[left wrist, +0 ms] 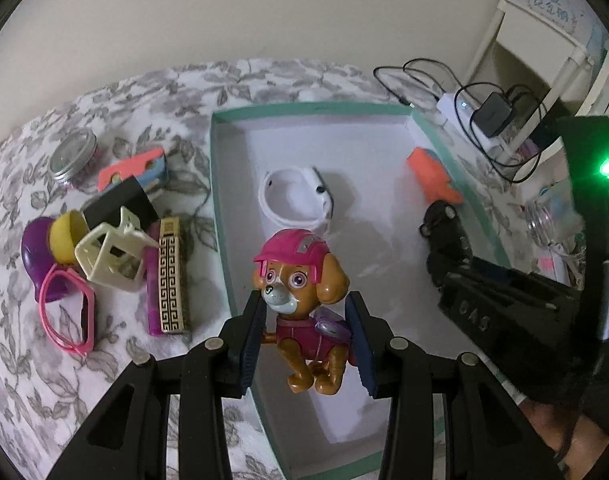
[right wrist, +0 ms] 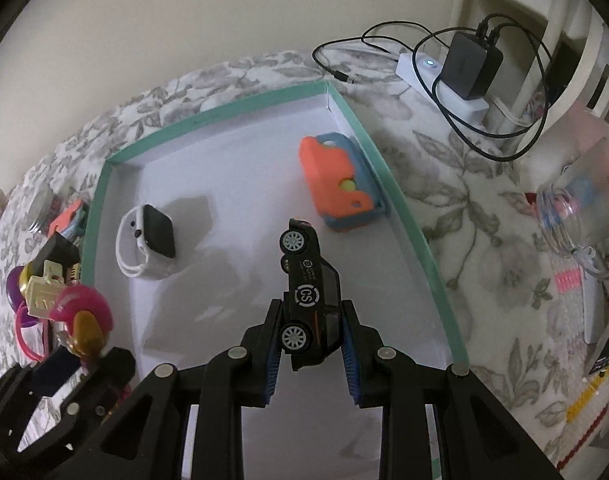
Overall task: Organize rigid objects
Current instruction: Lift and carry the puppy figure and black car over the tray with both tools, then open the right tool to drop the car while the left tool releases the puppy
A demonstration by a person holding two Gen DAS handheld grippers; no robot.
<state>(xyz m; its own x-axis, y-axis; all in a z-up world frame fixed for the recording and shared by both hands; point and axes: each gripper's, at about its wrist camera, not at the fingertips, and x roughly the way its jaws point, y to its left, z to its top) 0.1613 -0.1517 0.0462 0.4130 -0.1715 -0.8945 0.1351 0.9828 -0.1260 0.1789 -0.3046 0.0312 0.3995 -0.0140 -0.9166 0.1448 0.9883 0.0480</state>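
My left gripper (left wrist: 306, 320) is shut on a toy dog (left wrist: 300, 280) with a pink helmet and holds it over the near left part of a shallow white tray with a teal rim (left wrist: 220, 184). My right gripper (right wrist: 312, 314) is shut on a black toy car (right wrist: 310, 284), which points nose-up above the tray's middle. Lying in the tray (right wrist: 404, 208) are a white smartwatch (right wrist: 148, 240) and an orange-and-blue toy (right wrist: 340, 184) against the right wall. In the right wrist view the dog (right wrist: 84, 312) shows at the lower left.
A pile lies left of the tray on the floral cloth: a glass jar (left wrist: 72, 152), pink glasses (left wrist: 68, 312), a cream cube frame (left wrist: 112, 256), a gold patterned bar (left wrist: 172, 276) and a purple piece (left wrist: 36, 248). A power strip with charger and cables (right wrist: 464, 68) sits behind the tray.
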